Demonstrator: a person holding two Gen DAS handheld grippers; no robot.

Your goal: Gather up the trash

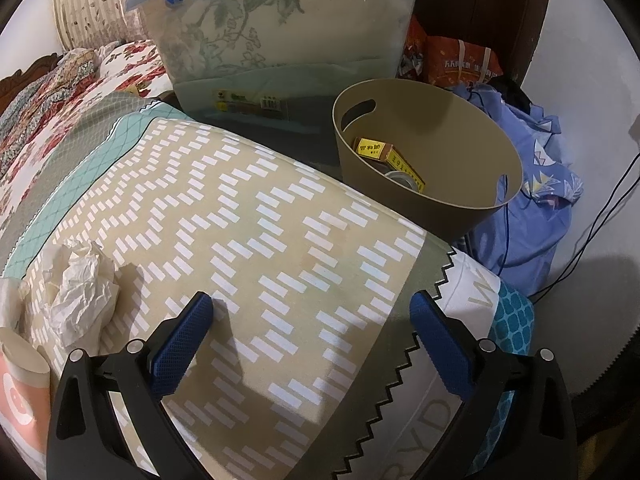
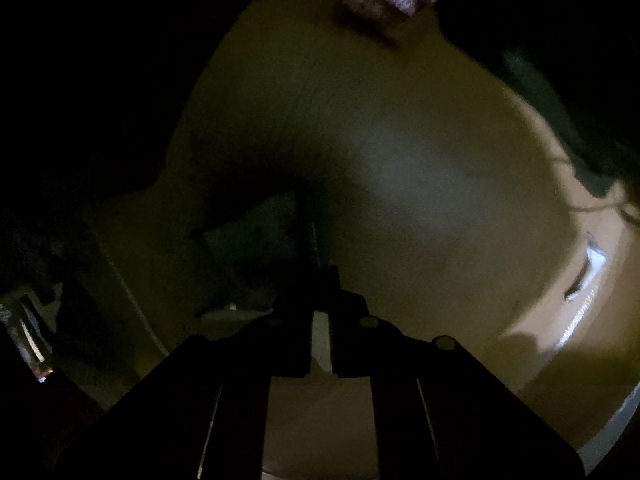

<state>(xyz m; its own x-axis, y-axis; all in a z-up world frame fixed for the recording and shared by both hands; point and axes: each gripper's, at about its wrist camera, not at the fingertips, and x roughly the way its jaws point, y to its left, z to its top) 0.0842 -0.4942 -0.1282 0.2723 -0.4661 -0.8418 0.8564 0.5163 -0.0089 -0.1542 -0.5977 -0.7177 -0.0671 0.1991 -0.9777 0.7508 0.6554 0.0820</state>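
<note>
Next, left gripper (image 1: pixel 312 336), fingers wide and empty, should straddle the crumpled paper (image 1: pixel 82 280) fully. Right gripper (image 2: pixel 320 280): fingers closed; load unclear in the dark.

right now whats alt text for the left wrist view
Open left gripper hangs over a patterned bedspread, nothing between its blue fingers. Crumpled paper lies at left; a tan bin holding yellow boxes sits beyond.

My left wrist view looks steeply down over patterned bed cover (image 1: pixel 248 216), close, tan basket (image 1: pixel 472 208) just beyond. My right wrist view points almost straight down at dim brownish surface (image 2: pixel 420 168); no shared area discernible.
</note>
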